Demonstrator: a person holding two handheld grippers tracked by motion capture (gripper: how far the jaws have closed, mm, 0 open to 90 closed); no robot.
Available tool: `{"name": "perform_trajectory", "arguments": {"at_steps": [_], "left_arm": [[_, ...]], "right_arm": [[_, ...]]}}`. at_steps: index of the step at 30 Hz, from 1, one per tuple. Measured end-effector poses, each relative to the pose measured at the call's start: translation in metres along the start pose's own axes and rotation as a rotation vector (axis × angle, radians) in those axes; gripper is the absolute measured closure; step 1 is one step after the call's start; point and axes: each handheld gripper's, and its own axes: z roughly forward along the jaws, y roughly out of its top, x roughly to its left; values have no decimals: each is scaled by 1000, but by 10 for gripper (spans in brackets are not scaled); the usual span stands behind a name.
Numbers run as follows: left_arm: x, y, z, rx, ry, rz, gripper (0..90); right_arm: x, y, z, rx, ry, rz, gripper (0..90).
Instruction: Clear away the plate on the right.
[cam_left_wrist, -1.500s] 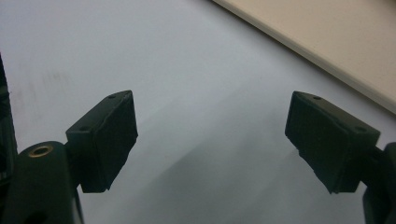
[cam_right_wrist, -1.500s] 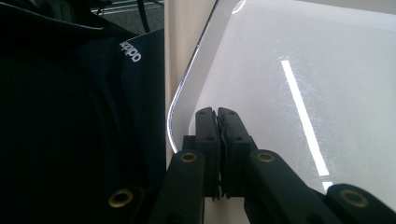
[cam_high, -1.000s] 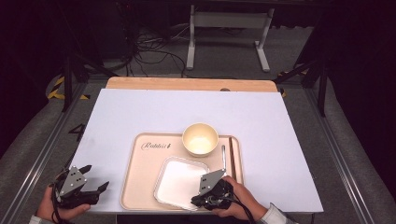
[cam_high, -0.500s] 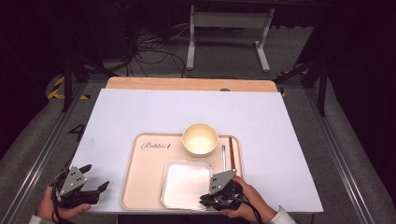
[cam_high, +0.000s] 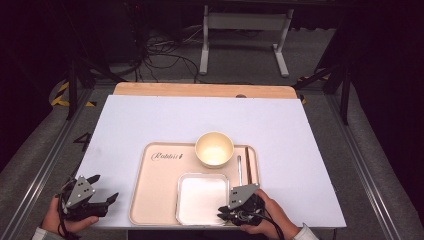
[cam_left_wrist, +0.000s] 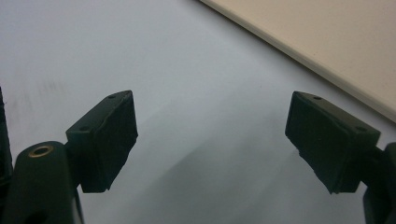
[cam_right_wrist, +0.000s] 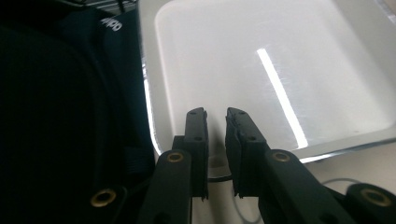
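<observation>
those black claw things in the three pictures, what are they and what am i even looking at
They are hand-held grippers, one in each of a person's hands, not a robot. The high view looks down on a table with a white sheet. The left gripper rests near the table's corner, its fingers wide apart over bare surface, as the left gripper view, shot from a camera on it, shows. The right gripper sits at the near corner of a white square dish. Its fingers have just been opening; a narrow gap shows with nothing gripped. The dish lies on a beige tray beside a round bowl and some slim utensils.
</observation>
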Motion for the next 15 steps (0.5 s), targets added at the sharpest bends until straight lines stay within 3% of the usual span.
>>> {"name": "perform_trajectory", "arguments": {"at_steps": [6,13,15], "left_arm": [[1,2,3,3,-3,5,177],[1,6,8,-1,-19,10,178],[1,7,9,0,-24,12,178]], "right_arm": [[-3,-2,-6,-44,-40,7,754],[-9,-4,-14,-81,-155,5,701],[-12,-6,-16,-94,-169,13,694]]}}
